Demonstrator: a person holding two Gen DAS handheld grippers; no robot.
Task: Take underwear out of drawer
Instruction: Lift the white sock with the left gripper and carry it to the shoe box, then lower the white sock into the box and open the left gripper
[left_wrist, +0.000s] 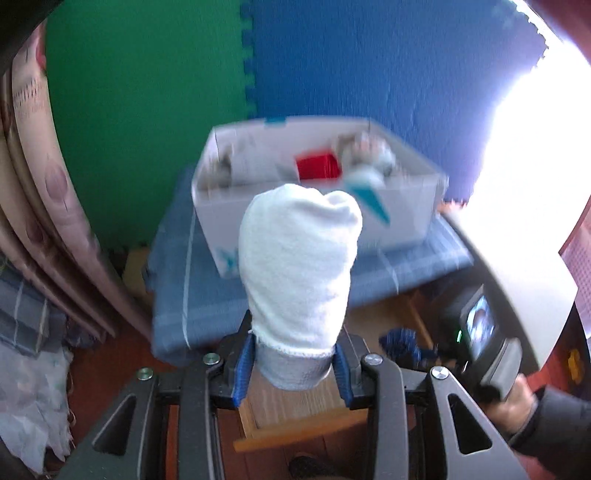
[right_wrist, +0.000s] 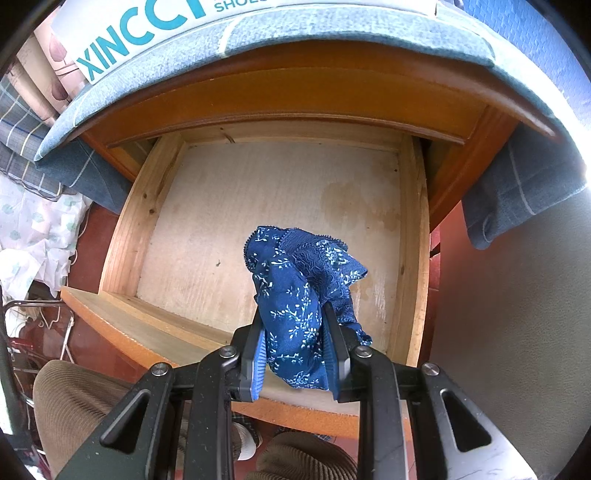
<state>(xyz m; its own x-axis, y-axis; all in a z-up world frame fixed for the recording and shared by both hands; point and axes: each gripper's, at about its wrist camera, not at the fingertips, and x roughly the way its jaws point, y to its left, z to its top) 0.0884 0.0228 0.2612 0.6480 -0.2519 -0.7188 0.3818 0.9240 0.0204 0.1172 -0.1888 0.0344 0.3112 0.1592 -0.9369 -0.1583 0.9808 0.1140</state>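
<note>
your left gripper (left_wrist: 291, 365) is closed on a white and grey rolled cloth (left_wrist: 299, 266), and the cloth stands up between the two blue pads, high above the drawer, in front of a white box (left_wrist: 406, 218) that sits on a blue cloth (left_wrist: 177, 288) on top of the cabinet. it looks like rolled underwear, but the picture is blurry, so you cannot be sure. your right gripper (right_wrist: 295, 354) is closed tight on the blue flowery underwear (right_wrist: 295, 295), just over the front part of the open drawer (right_wrist: 122, 229). the drawer floor looks bare apart from that. here is what could go wrong. the blue underwear hangs loose on one side, so its lace edge could catch on the drawer's front wall if you pull it toward you too low. the white roll is only pinched near its bottom, so a fast swing could make it tip or slip out. it could also bump the box if you carry it forward.
</note>
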